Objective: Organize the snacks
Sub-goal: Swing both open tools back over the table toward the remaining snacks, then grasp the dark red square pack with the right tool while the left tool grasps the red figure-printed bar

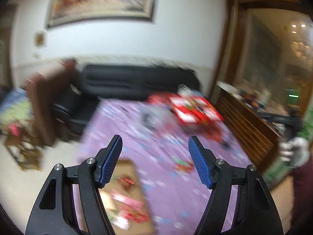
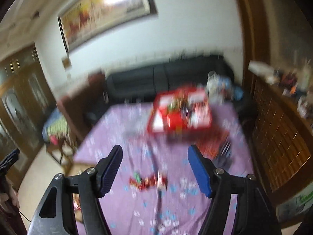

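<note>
1. So both views are badly motion-blurred, and no brand, label or writing is readable anywhere.
2. Left gripper [image 1: 155, 143], black frame w/ blue ribbed pads, has its fingers spread wide w/ nothing between them. It's up over the purple cloth w/ small white and blue flower print [image 1: 166, 186] that covers the table.
3. Right gripper [image 2: 155, 152] looks the same: fingers wide apart, holding nothing, also above that purple cloth [image 2: 121, 205].
4. Snacks are in three spots:
   - big red and white open box w/ mixed packets [image 1: 193, 109] at the far right of the cloth; right view shows it too [image 2: 180, 113].
   - small red and green snack packet [image 2: 148, 182] lying loose on the cloth, just ahead of the right gripper; in left view it's a blurry red-green smear [image 1: 183, 163].
   - brown cardboard box w/ pink and red packets inside [image 1: 129, 201], low at the near left edge of the cloth, right beside the left gripper's left finger.
5. Background: black leather sofa [image 1: 137, 80] behind the table, and a framed painting in yellows and reds [image 1: 101, 0] on the white wall.
</note>
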Available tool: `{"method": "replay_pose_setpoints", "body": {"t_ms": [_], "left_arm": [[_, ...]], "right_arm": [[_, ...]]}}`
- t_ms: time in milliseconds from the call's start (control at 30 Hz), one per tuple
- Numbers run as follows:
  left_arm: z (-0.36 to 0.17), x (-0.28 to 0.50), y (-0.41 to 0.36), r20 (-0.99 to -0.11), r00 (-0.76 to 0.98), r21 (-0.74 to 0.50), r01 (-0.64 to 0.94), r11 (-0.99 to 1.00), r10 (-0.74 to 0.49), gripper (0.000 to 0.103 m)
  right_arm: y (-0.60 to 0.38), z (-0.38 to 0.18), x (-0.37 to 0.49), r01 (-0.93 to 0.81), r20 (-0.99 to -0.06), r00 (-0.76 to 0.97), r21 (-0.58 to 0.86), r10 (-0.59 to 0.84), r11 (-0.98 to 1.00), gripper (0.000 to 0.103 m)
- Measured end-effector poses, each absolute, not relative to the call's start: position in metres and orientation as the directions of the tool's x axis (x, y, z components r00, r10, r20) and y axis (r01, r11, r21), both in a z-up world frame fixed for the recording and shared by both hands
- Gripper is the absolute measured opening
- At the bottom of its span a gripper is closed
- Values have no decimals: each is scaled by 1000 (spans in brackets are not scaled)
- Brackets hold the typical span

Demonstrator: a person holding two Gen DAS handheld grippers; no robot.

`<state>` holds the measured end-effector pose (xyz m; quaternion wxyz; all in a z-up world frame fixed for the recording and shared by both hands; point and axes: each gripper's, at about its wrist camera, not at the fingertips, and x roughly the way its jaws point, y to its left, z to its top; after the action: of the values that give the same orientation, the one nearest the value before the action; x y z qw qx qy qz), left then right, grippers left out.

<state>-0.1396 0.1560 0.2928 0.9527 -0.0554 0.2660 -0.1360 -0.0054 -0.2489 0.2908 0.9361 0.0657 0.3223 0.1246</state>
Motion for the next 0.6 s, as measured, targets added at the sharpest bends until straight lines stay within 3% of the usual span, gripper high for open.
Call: {"method": "replay_pose_setpoints", "body": {"t_ms": [100,267,500,600], "left_arm": [[235,-130,120,-534,732,-259,334,906,-423,70],[158,-116,89,-590,620,-388,344,855,-517,70],[107,-104,108,-619,595,-497,209,842,-512,70],[98,-105,119,-635,587,-504,178,845,-502,70]], "right_arm": [[-232,207,36,-194,-691,663,211,286,958,70],[-196,99,93,-183,-810,527,188,258,965,41],[-160,52,138,-164,-822,531,136,203,977,40],[-148,31,146,-185,-850,461,189,255,964,40]]}}
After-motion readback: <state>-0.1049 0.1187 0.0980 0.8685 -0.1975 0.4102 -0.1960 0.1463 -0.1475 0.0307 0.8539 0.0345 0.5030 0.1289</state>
